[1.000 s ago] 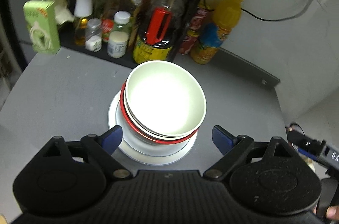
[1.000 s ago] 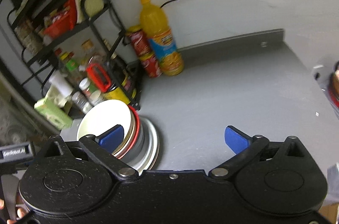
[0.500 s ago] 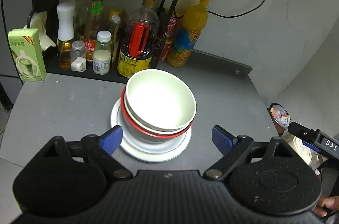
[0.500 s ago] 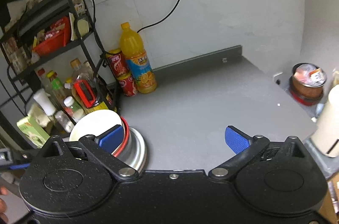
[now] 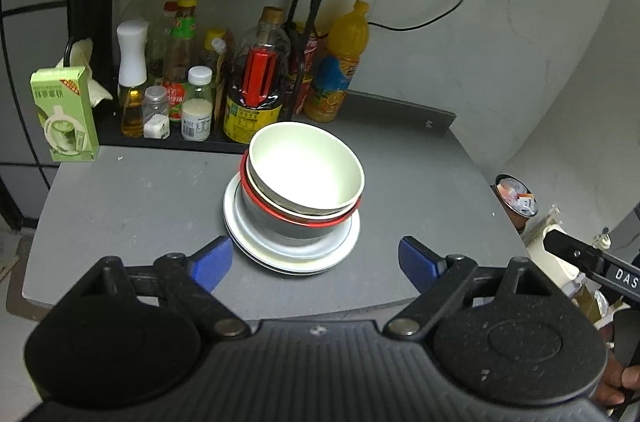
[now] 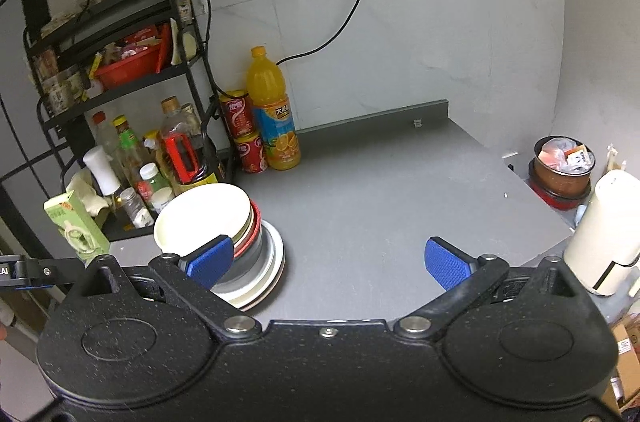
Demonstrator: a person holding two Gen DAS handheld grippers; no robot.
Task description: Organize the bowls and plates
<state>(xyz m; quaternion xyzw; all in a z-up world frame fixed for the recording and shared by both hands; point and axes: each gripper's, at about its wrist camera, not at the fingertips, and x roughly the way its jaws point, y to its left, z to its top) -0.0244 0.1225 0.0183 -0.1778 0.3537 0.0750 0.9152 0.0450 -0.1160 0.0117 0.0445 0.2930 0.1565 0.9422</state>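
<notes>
While both grippers, left gripper (image 5: 316,260) and right gripper (image 6: 330,260), hung back with jaws wide open and empty, the bowls (image 5: 306,178) sat stacked on plates (image 5: 292,250) mid-desk (image 5: 132,194), so stacking looked pretty much done.

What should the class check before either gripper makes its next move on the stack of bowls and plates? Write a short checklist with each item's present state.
1. Left gripper open and empty: ok, its fingers are spread with nothing between them.
2. Right gripper open and empty: ok.
3. White bowl seated level on the stack: not ok, it sits tilted in the red-rimmed bowl.
4. Plates flat on the grey table: ok.
5. Bare table beside the stack: ok, the right side is bare in the right wrist view.
6. How many bowls are nested: cannot tell, the rims overlap.
</notes>
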